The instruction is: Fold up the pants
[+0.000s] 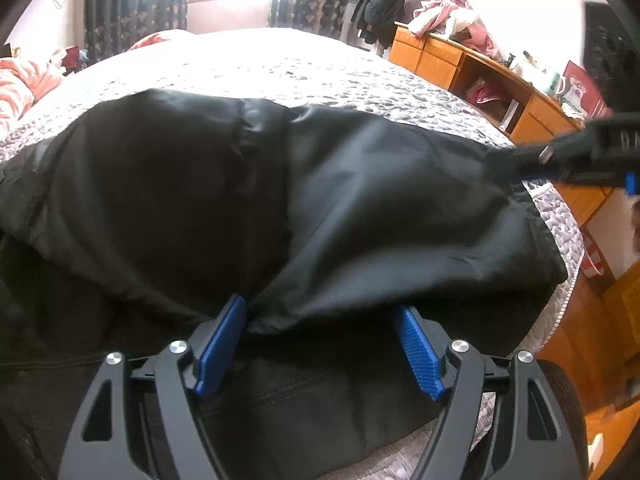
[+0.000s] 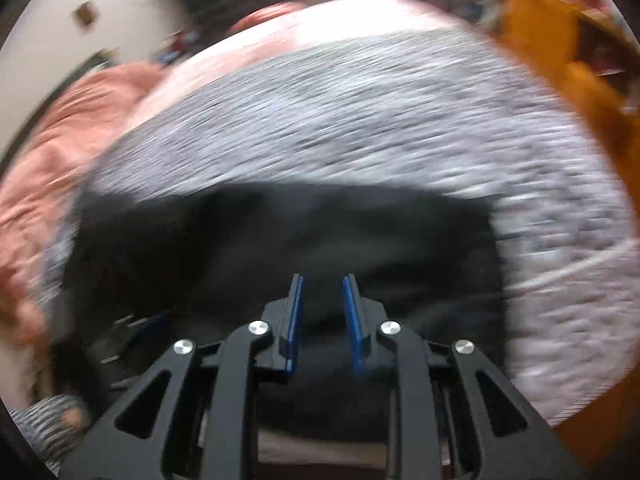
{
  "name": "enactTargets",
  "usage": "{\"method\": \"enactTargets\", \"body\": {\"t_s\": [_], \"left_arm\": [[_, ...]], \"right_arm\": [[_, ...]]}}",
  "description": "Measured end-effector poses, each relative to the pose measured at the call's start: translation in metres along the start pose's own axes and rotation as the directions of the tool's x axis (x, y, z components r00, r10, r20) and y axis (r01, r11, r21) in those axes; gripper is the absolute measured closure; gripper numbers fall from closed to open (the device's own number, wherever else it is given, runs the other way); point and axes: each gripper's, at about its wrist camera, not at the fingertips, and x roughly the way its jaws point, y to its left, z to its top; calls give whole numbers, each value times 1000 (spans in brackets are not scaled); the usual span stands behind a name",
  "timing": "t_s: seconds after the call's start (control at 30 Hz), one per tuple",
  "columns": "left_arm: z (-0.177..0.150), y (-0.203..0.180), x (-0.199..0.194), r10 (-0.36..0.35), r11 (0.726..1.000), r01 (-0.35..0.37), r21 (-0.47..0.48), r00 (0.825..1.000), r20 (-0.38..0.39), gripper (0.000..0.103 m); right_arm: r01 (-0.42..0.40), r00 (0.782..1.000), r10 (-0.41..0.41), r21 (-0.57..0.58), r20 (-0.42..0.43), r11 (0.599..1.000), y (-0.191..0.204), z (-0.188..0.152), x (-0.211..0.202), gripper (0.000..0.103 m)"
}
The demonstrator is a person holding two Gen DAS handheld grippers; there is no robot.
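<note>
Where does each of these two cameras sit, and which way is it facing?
Left wrist view: sits on the left hand-held gripper, looking down along its open blue fingers at the black pants on the bed, window beyond; the right hand-held gripper shows at its right edge.
Right wrist view: sits on the right hand-held gripper, fingers narrowly apart, facing the same pants; blurred.
Shared: pants, grey bedspread, orange wooden desk.
</note>
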Motion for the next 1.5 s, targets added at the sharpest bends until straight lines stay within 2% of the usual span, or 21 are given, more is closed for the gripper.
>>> {"method": "enactTargets", "body": {"t_s": [0.03, 0.1, 0.13, 0.23, 0.4, 0.47, 0.53, 0.67, 0.8, 0.9, 1.0, 1.13, 1.23, 1.27, 1.3, 1.33, 1.37, 1.43, 1.5], "left_arm": [[0, 1, 0, -3, 1000, 3, 0, 1000, 0, 28], [0, 2, -1, -9, 1000, 9, 6, 1000, -1, 27], [0, 2, -2, -12, 1000, 12, 12, 1000, -3, 26], [0, 6, -9, -43, 999, 43, 11, 999, -22, 26], [2, 36, -43, -119, 991, 114, -69, 989, -86, 25], [5, 65, -62, -98, 987, 88, -133, 992, -75, 23], [11, 109, -80, -48, 976, 32, -217, 996, -71, 22], [30, 194, -101, 51, 912, -75, -402, 996, -71, 24], [48, 249, -90, -3, 852, -56, -520, 994, -112, 24], [55, 261, -75, -56, 832, -27, -554, 990, -133, 24], [57, 261, -58, -91, 836, -16, -549, 982, -166, 24], [66, 258, -46, -72, 847, -25, -531, 984, -161, 24], [70, 265, -45, -71, 832, -26, -554, 986, -153, 24], [71, 269, -44, -76, 821, -24, -570, 986, -151, 27], [71, 274, -43, -94, 802, -14, -597, 984, -149, 37], [70, 277, -42, -104, 788, -11, -615, 983, -150, 52], [69, 280, -42, -100, 778, -18, -628, 983, -152, 58], [68, 277, -46, -93, 787, -12, -617, 986, -138, 83], [67, 272, -55, -96, 783, 13, -622, 990, -101, 92]], "right_arm": [[-28, 999, 28, -8, -43, 1000, 8, -1, 13, 82], [-18, 993, 18, -2, -113, 1000, 13, -3, 36, 84], [38, 986, -36, 6, -164, 999, 11, -6, 50, 83], [102, 966, -94, 24, -242, 994, -2, -13, 77, 87], [101, 963, -87, 40, -253, 994, -3, -14, 77, 88], [96, 964, -81, 48, -255, 994, -5, -11, 76, 88], [95, 964, -79, 51, -252, 994, -7, -9, 75, 88], [94, 966, -77, 61, -246, 994, -12, -13, 72, 88], [100, 968, -82, 63, -239, 993, -12, -15, 75, 88], [110, 966, -94, 54, -239, 992, -4, -18, 79, 88], [115, 965, -98, 54, -242, 992, 0, -19, 81, 88], [122, 963, -107, 46, -247, 991, 7, -18, 82, 88], [127, 962, -112, 44, -251, 991, 11, -17, 83, 88], [126, 962, -111, 44, -251, 991, 11, -17, 84, 88], [124, 962, -108, 46, -251, 991, 11, -17, 84, 88], [121, 962, -105, 49, -251, 991, 11, -17, 84, 88], [119, 963, -102, 51, -251, 992, 11, -17, 85, 88], [117, 963, -100, 51, -250, 992, 10, -17, 86, 88], [116, 963, -100, 51, -249, 992, 10, -17, 86, 88]]}}
